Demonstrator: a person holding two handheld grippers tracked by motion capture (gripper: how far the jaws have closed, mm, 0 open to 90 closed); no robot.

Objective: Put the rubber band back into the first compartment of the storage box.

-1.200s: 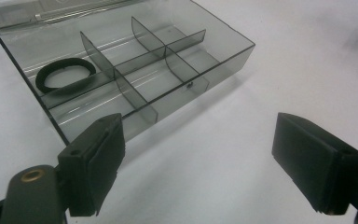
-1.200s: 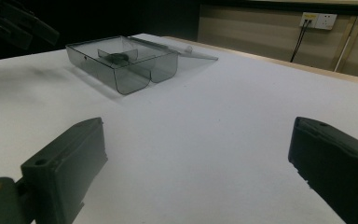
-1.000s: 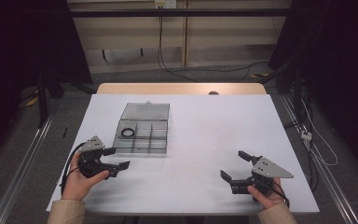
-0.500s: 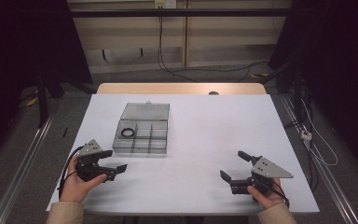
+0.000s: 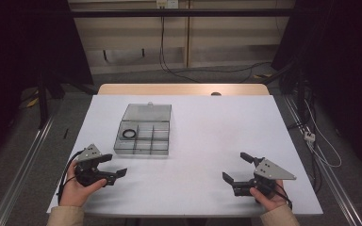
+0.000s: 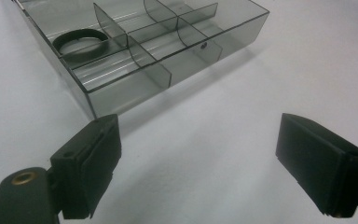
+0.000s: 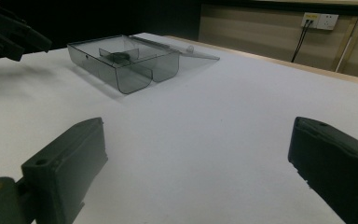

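Note:
A smoky clear compartment box (image 5: 142,137) lies on the white table (image 5: 217,122) left of centre, its lid (image 5: 149,112) folded open behind it. A black ring (image 5: 130,133) rests in its back-left compartment. My left gripper (image 5: 114,165) is open and empty, held just short of the box's near-left corner. In the left gripper view the open jaws (image 6: 200,158) frame bare table, with the box (image 6: 168,51) and ring (image 6: 80,42) just ahead. My right gripper (image 5: 234,165) stands open and empty near the front right, its jaws (image 7: 200,168) pointing across the table at the box (image 7: 126,60).
A wooden strip (image 5: 184,89) runs along the table's far edge. Metal rails and cables lie on the floor on both sides. The other hand's gripper (image 7: 14,30) shows at the top left of the right gripper view.
My left gripper has drifted slightly back toward the table's near edge. The right gripper has stayed where it was.

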